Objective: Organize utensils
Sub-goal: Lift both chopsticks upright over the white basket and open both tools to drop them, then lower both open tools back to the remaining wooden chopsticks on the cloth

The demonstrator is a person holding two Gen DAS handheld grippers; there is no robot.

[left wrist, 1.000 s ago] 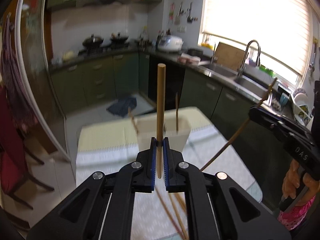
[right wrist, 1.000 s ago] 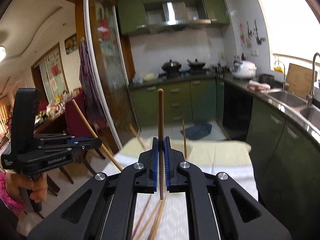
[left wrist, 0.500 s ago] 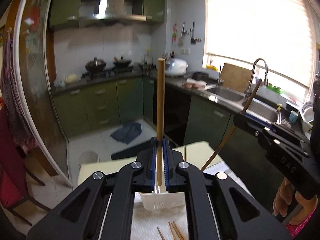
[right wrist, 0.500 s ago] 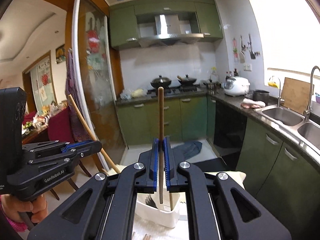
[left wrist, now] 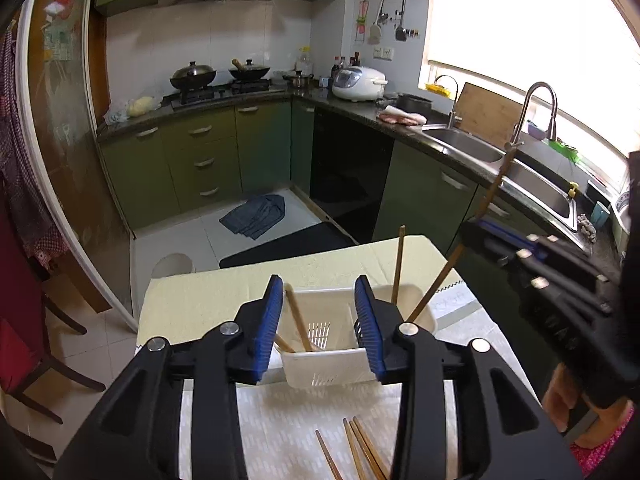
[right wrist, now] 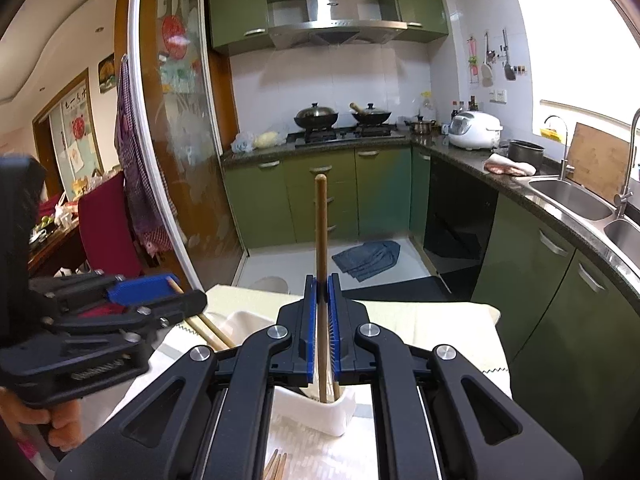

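A white slotted basket (left wrist: pixel 328 364) stands on the table, and my left gripper (left wrist: pixel 322 320) hovers just over it. Its jaws are opening; a light wooden chopstick (left wrist: pixel 298 322) leans loose in the basket near the left pad, not pressed. My right gripper (right wrist: pixel 322 284) is shut on a brown chopstick (right wrist: pixel 320 220) held upright, its lower end down in the basket (right wrist: pixel 320 412). The left view shows the right gripper (left wrist: pixel 476 232) with that chopstick slanting into the basket's right end. Another chopstick (left wrist: pixel 399 264) stands there. The left gripper (right wrist: pixel 188 290) shows at the left of the right view.
Several loose chopsticks (left wrist: pixel 356 452) lie on the white patterned cloth in front of the basket. A yellow cloth (left wrist: pixel 320 264) covers the table's far end. Green cabinets and a sink (left wrist: pixel 468 148) run along the right. A red chair (right wrist: pixel 108 232) stands left.
Both grippers came forward and down over the basket. The left jaws parted and their chopstick dropped into the basket. The right chopstick's lower end sank into the basket.
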